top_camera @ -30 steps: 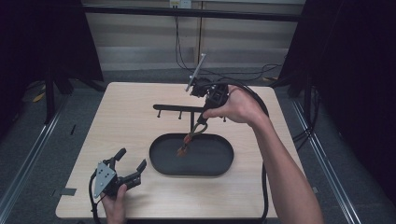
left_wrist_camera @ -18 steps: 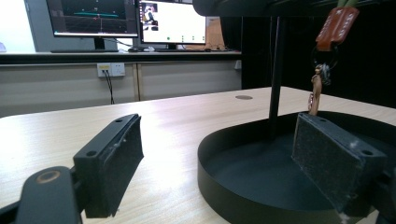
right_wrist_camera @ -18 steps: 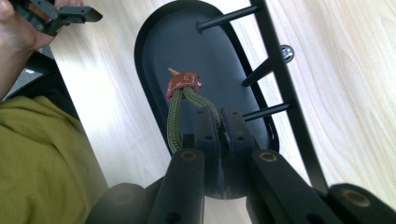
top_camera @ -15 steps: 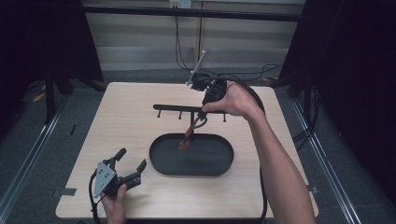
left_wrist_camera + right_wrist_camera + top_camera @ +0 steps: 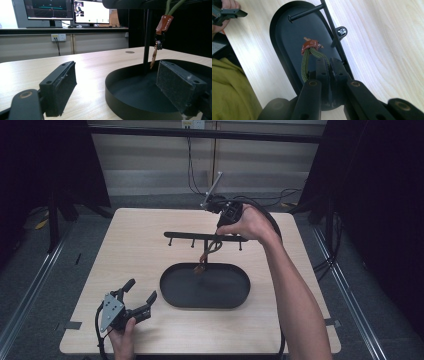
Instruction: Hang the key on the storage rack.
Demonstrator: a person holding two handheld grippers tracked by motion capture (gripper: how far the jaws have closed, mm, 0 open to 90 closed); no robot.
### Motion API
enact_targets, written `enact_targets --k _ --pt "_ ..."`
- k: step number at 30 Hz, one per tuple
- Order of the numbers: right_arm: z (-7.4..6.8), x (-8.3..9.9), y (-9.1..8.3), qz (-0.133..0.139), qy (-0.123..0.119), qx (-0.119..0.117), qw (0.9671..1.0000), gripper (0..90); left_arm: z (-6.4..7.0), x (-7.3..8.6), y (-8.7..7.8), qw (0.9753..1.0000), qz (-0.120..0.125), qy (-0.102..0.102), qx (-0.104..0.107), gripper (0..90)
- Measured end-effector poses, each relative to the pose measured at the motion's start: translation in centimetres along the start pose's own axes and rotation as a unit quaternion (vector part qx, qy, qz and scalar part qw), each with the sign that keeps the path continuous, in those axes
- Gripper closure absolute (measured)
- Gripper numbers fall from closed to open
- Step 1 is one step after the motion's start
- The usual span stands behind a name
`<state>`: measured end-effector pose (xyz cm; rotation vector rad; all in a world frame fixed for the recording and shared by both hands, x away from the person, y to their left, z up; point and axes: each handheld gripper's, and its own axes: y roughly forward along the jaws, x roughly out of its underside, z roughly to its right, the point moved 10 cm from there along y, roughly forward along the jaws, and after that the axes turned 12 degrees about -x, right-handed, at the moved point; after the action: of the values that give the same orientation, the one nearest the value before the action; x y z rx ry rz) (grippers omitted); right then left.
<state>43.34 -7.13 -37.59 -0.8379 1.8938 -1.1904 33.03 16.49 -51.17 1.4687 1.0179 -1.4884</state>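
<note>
Here the right gripper (image 5: 325,65) pinches the cord (image 5: 305,65) beside the rack (image 5: 204,236). Its loop should drop squarely over a peg; the left gripper (image 5: 136,296) rests spread

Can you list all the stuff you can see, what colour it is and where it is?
Table: one, light wood, in the middle of the room.
Tray: one, black oval, on the table near the person's side.
Rack: one, black bar with small pegs, on a post rising from the tray.
Lanyard: one, olive green cord with a brown leather tab, hanging over the tray from the right tongs.
Key ring: one, dark metal, under the leather tab; what dangles from it is too small to tell.
Monitors: two, lit, on a counter beyond the table.
Left tongs: black, open, low over the table's near left corner.
Right tongs: black, shut on the lanyard, up by the rack.
</note>
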Motion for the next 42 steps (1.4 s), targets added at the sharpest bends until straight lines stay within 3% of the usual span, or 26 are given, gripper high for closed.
enact_targets --k 34,42 --pt "-0.33 -0.6 0.59 0.0 -0.015 -0.002 0.9999 84.7 0.0 0.01 -0.02 1.0 -0.001 0.001 0.002 15.9" --pt "-0.08 -0.63 0.53 0.003 0.001 0.003 1.0 81.5 -0.01 0.02 -0.02 1.0 -0.001 0.002 0.002 15.9"
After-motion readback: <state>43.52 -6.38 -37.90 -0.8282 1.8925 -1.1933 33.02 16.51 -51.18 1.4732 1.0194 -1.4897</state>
